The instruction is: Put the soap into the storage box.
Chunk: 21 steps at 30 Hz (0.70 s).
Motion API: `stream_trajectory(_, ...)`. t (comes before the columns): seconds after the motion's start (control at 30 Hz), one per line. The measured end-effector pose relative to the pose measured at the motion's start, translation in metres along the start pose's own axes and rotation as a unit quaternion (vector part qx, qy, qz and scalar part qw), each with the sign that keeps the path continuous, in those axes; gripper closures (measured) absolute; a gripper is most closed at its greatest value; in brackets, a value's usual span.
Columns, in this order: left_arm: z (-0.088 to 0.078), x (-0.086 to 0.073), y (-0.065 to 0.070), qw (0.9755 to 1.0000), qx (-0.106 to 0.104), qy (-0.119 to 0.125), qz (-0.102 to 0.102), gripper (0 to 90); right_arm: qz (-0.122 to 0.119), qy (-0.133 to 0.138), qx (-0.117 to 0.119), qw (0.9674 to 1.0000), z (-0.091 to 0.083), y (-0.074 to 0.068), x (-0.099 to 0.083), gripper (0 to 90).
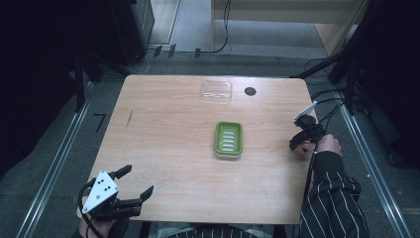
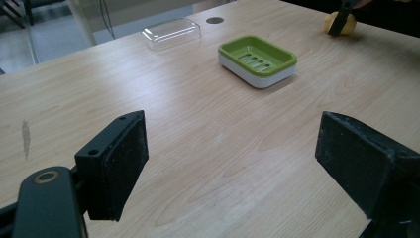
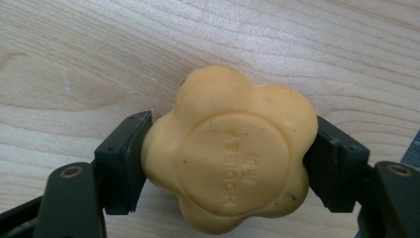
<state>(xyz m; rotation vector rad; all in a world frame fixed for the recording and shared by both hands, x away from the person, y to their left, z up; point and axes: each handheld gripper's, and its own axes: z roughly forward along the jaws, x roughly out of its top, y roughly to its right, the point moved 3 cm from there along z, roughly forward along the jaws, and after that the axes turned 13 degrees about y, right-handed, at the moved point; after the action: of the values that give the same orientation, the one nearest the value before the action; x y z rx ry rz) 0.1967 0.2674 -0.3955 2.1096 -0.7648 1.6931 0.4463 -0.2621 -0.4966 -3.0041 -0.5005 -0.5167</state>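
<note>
Gripping a yellow flower-shaped soap bar (image 3: 230, 156) from both sides, the right gripper (image 3: 228, 163) has its two black jaws pressed flat against the bar's lobes, with raised lettering on the bar's round centre facing the camera. In the high view the right gripper (image 1: 303, 141) sits at the table's (image 1: 163, 148) 3 o'clock edge, held by a hand (image 1: 328, 145) in a striped sleeve (image 1: 329, 198), and the soap bar (image 1: 300, 149) shows as a small pale spot beneath it, on or just above the wood; contact with the surface cannot be confirmed. The left gripper (image 1: 136, 182) rests at about 7 o'clock near the front edge, jaws spread wide apart with nothing between them; in the left gripper view only bare tabletop lies between its pads (image 2: 121, 163). A green soap dish (image 1: 228, 140) on a white base stands slightly right of the table's centre, well apart from both grippers. A clear plastic lid (image 1: 216, 91) lies toward 12 o'clock, near the far edge, with a small dark round hole (image 1: 250, 91) in the tabletop just beside it to the right.
</note>
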Motion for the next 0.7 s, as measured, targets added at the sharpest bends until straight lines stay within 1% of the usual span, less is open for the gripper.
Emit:
stream_trajectory(0.33, 0.000, 0.000, 0.000, 1.0000, 0.000, 0.000, 0.000, 13.6, -0.008, 0.008, -0.001, 0.9999, -0.003, -0.005, 0.002, 27.9)
stream_trajectory(0.5, 0.000, 0.000, 0.000, 1.0000, 0.000, 0.000, 0.000, 13.6, -0.014, 0.014, 0.000, 0.9998, -0.006, -0.010, 0.004, 27.9)
stream_trajectory(0.7, 0.000, 0.000, 0.000, 1.0000, 0.001, 0.001, -0.001, 13.6, -0.026, 0.027, 0.006, 0.9993, -0.011, -0.020, 0.007, 27.9)
